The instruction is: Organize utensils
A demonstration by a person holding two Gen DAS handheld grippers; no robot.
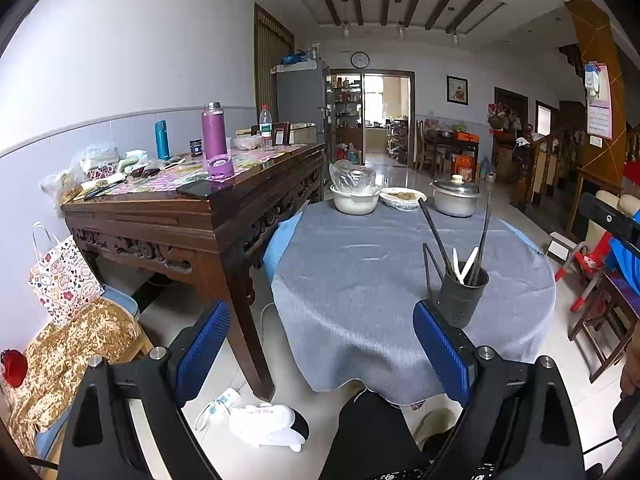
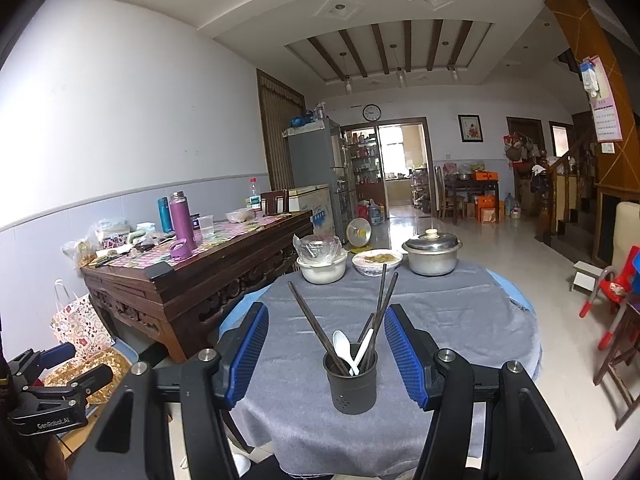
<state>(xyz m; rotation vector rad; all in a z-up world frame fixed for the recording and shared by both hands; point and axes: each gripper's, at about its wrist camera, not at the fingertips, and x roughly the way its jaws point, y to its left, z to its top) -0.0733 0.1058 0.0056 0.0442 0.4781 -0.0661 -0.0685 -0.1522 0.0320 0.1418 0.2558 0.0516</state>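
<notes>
A dark utensil holder [image 2: 352, 380] stands near the front edge of the round table under a grey cloth [image 2: 460, 320]. Several dark chopsticks [image 2: 308, 320] and white spoons [image 2: 342, 344] stick out of it. In the right wrist view my right gripper [image 2: 326, 356] is open, with the holder in the gap between its blue pads [image 2: 404, 356]; neither pad touches it. My left gripper [image 1: 320, 350] is open and empty, off the table's near left edge. The holder [image 1: 464, 296] sits just beyond its right finger [image 1: 440, 348]. The left gripper's body [image 2: 52, 400] shows low on the left.
At the table's far side stand a white bowl with a plastic bag [image 2: 322, 268], a plate of food [image 2: 376, 260] and a lidded metal pot [image 2: 432, 256]. A carved wooden sideboard [image 2: 192, 280] crowded with bottles is on the left. Chairs [image 2: 616, 360] stand to the right.
</notes>
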